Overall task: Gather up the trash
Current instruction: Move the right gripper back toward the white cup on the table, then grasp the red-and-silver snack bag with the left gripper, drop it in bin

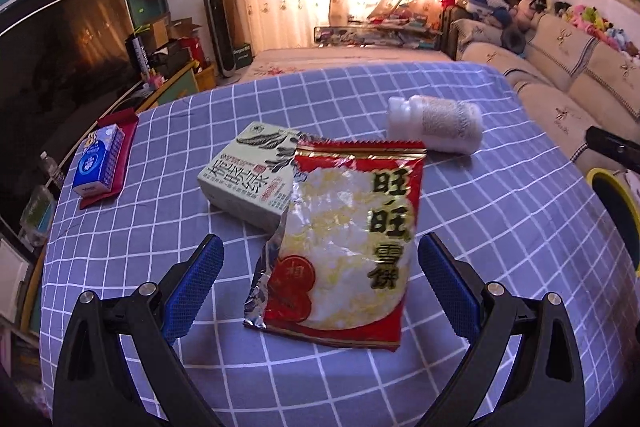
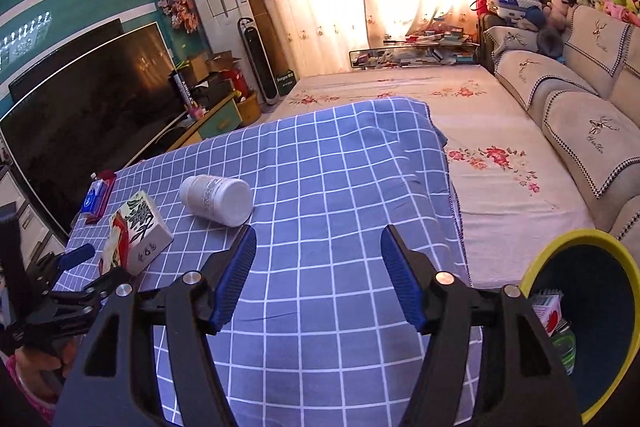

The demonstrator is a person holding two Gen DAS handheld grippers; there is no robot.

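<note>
A torn red snack bag point(image 1: 352, 239) lies flat on the blue checked tablecloth point(image 1: 500, 227), its top overlapping a pale green tea box point(image 1: 252, 179). My left gripper point(image 1: 320, 241) is open, its blue pads either side of the bag and not touching it. Behind them a white bottle point(image 1: 436, 123) lies on its side. In the right wrist view my right gripper point(image 2: 319, 233) is open over bare cloth with nothing between its fingers. The bottle point(image 2: 218, 199) is just ahead to its left, with the box point(image 2: 144, 231) and the left gripper's blue finger point(image 2: 78, 253) further left.
A yellow-rimmed bin point(image 2: 532, 267) stands off the table's right side and holds a red-and-white carton point(image 2: 550, 311). A blue tissue pack point(image 1: 98, 163) sits on a red tray at the table's left edge. A floral bed point(image 2: 500, 167) and a sofa lie beyond, with a TV point(image 1: 60, 67) to the left.
</note>
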